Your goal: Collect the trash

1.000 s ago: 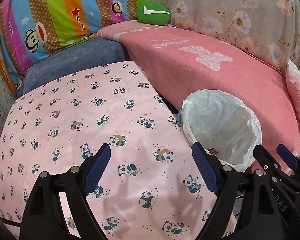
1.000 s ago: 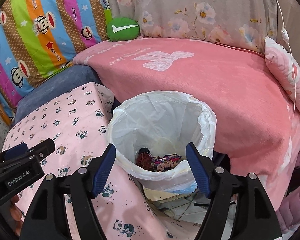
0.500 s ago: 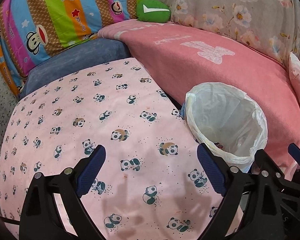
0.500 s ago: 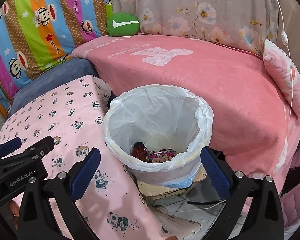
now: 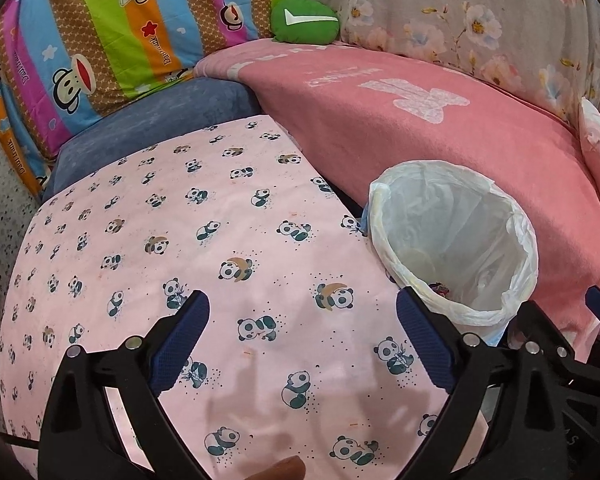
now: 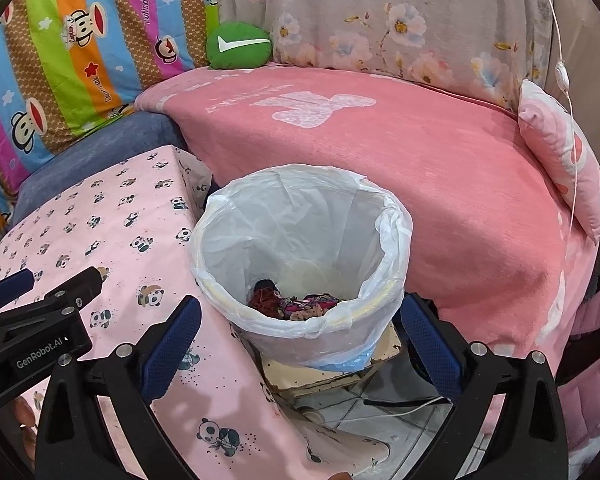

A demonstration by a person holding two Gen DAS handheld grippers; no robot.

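Observation:
A bin (image 6: 300, 172) lined with a white plastic bag stands between the panda-print table (image 6: 100, 216) and the sofa. Crumpled red and pink trash (image 6: 292, 304) lies at its bottom. My right gripper (image 6: 300, 304) hovers over the bin's near rim, open and holding nothing. My left gripper (image 5: 302, 300) hangs open and bare over the panda cloth (image 5: 220, 208), with the bin (image 5: 380, 208) to its right. A bit of the trash (image 5: 440, 289) shows inside. The left gripper (image 6: 54, 280) also appears at the left edge of the right wrist view.
A sofa under a pink blanket (image 6: 380, 160) curves behind the bin. A green cushion (image 6: 238, 46), a striped monkey-print cushion (image 6: 80, 40) and a pink pillow (image 6: 560, 160) lie on it. A white cable (image 6: 564, 76) hangs at right. A worn box (image 6: 332, 368) sits under the bin.
The jaws of both grippers have spread wider. The bin sits slightly lower and farther off in the right wrist view. The trash in it has not moved.

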